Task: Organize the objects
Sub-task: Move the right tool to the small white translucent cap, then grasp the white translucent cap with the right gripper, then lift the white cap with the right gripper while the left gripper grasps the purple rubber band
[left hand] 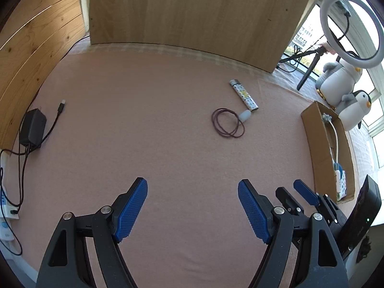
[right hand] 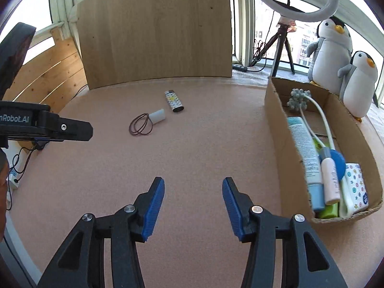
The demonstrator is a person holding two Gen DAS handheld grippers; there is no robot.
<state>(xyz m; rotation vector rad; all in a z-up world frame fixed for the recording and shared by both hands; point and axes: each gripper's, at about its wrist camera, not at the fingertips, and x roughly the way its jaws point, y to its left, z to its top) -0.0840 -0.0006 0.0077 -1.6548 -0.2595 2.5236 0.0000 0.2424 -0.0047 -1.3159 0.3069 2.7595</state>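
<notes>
Both the left gripper (left hand: 192, 206) and right gripper (right hand: 193, 206) stand apart and empty, while the lighter (right hand: 174, 101) and hair tie (right hand: 141, 127) lie outside the box (right hand: 276, 129); the thin loop risks slipping the pads.

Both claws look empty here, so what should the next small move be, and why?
Probably reach the open right claw forward to the patterned lighter on the pink mat. It and the coiled brown cord with a white cap are the only loose items left outside the cardboard box, and neither claw holds anything.
</notes>
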